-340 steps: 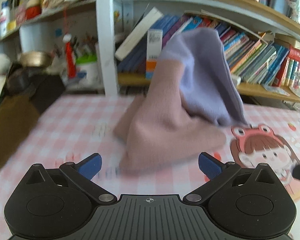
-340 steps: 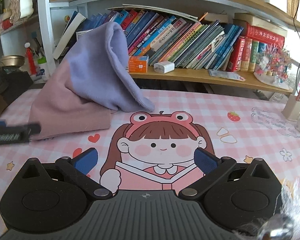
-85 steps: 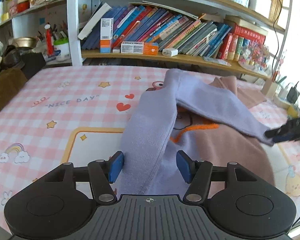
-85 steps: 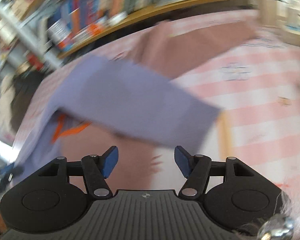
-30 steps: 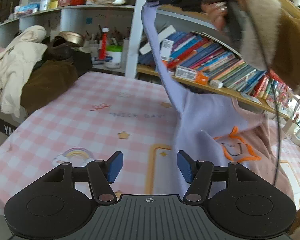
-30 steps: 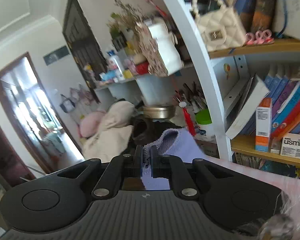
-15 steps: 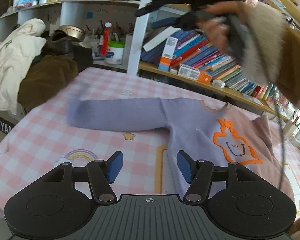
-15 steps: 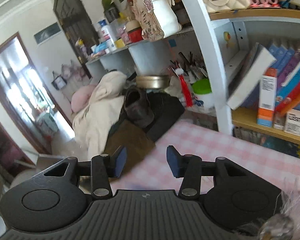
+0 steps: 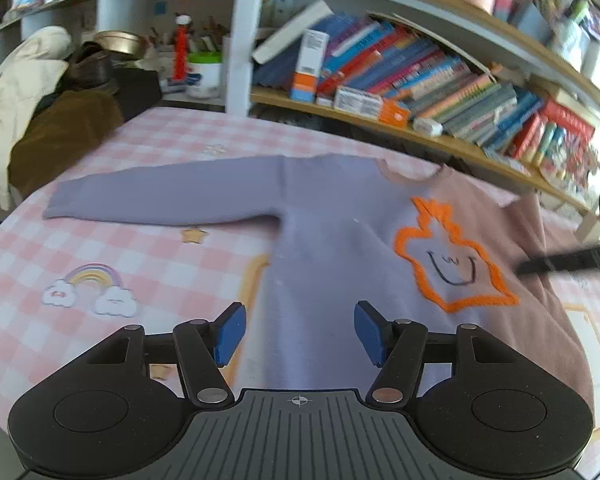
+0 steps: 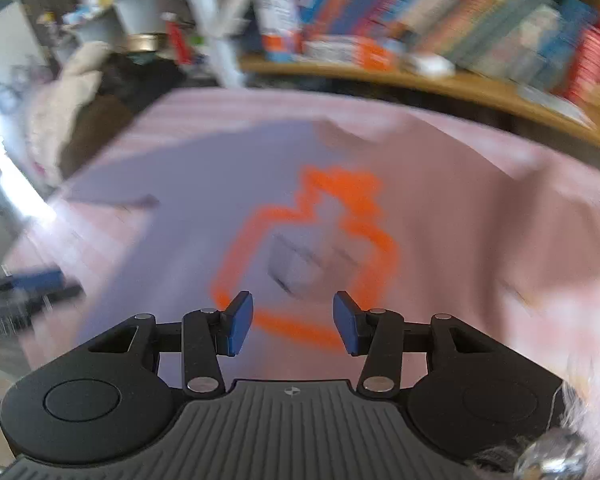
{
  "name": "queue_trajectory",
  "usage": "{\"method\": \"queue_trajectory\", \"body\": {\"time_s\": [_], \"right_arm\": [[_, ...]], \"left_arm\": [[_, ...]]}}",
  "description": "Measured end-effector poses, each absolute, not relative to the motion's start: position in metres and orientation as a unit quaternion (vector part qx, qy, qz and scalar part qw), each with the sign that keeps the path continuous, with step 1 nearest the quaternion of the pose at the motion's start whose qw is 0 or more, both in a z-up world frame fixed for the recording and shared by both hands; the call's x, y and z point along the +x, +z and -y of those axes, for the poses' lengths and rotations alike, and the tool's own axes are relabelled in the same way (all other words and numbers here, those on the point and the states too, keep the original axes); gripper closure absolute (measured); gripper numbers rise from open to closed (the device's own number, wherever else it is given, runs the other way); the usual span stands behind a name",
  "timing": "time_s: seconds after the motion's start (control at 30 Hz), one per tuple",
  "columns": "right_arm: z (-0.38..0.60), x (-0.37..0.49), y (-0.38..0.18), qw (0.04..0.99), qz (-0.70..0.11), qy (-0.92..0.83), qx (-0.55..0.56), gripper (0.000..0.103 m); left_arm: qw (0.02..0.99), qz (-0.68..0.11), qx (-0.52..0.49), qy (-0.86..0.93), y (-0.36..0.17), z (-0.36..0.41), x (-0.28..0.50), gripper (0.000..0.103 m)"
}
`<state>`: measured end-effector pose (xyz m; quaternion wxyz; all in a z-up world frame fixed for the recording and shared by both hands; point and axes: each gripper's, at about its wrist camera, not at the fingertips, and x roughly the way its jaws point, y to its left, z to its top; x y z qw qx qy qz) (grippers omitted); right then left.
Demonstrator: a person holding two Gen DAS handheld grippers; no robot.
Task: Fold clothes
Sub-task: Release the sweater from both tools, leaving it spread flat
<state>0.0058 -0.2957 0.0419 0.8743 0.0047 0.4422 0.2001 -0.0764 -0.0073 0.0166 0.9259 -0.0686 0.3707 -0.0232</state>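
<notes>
The left gripper [image 9: 298, 334] hangs with its blue pads spread wide and nothing between them, poised over the lower lilac edge of the sweater [image 9: 340, 248]. The right gripper [image 10: 293, 322] is likewise parted and empty, tilted down over the orange star motif [image 9: 452, 256] at the chest (its view is smeared, so how near it sits to the cloth is hard to judge).

Outward from the tools, the sweater lies face up and spread flat on the pink checked table mat [image 9: 112, 248], lilac half toward the left, dusty pink half toward the right. The lilac sleeve [image 9: 160, 200] stretches straight out sideways, flat on the mat. The garment looks laid out this way so the seams and sleeve lines are readable before any fold; no fold is yet in place. With both tools free, a likely next step is pinching the sleeve cuff to bring it across the body.

Beyond the mat stands a bookshelf [image 9: 420, 76].
</notes>
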Motion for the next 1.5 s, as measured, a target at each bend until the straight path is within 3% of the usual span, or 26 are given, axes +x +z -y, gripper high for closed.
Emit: {"method": "queue_trajectory", "body": {"time_s": [0.33, 0.5, 0.6, 1.5], "right_arm": [[0.38, -0.072, 0.009, 0.868, -0.479, 0.113, 0.056, 0.058], [0.383, -0.074, 0.004, 0.866, -0.484, 0.118, 0.05, 0.054], [0.383, -0.069, 0.004, 0.866, -0.482, 0.121, 0.054, 0.052], [0.381, -0.067, -0.001, 0.86, -0.488, 0.138, 0.057, 0.05]], "left_arm": [[0.918, -0.393, -0.055, -0.013, 0.01, 0.052, -0.078, 0.042], [0.916, -0.398, -0.038, -0.012, 0.013, 0.07, -0.078, 0.041], [0.919, -0.392, -0.029, -0.009, 0.018, 0.075, -0.082, 0.034], [0.904, -0.425, -0.014, 0.036, 0.008, 0.061, -0.096, 0.034]]}}
